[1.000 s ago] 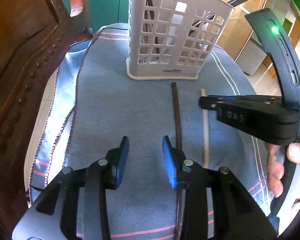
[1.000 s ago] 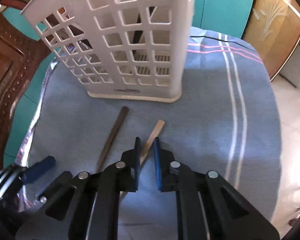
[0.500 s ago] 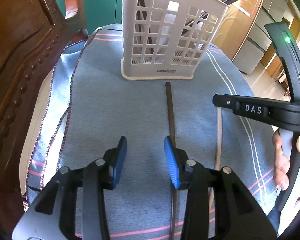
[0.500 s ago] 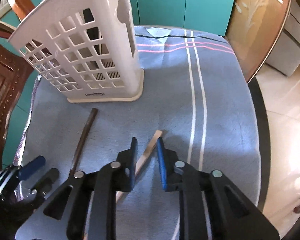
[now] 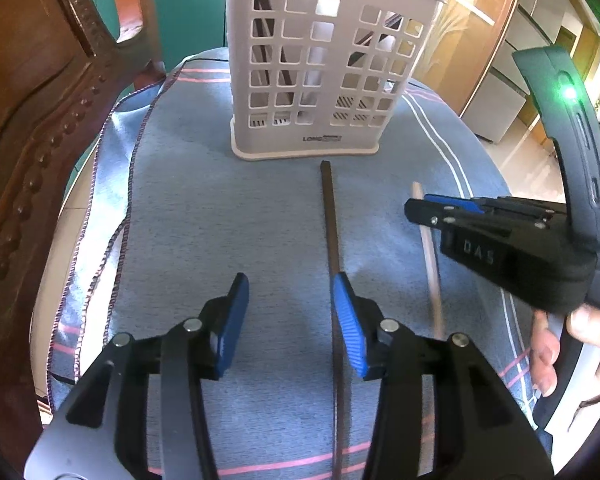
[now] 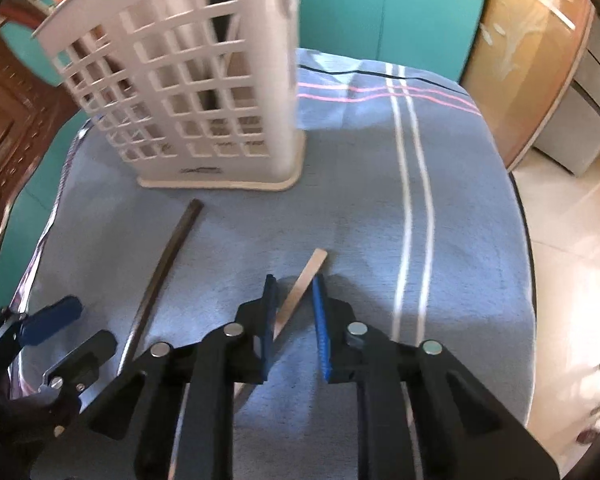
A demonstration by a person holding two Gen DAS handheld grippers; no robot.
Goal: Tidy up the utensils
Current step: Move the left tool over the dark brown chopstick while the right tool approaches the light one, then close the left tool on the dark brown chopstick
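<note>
two chopsticks lie on the blue cloth [image 5: 204,216] before the white basket [image 5: 324,80]. right gripper [image 6: 294,312] straddles the pale chopstick [image 6: 300,292], jaws just narrowing, not yet clamped. left gripper [image 5: 288,316], jaws just widening and empty, sits beside the dark chopstick [image 5: 332,224], positioned for pickup.

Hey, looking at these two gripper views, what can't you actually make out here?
- Left wrist view: the near end of the dark chopstick runs under the left gripper.
- Right wrist view: the lower part of the light wooden chopstick is hidden behind the right gripper; whether the pads grip it is unclear.
- Both views: what stands inside the white utensil basket is only dark shapes through the lattice; motion blur in the right view.
</note>
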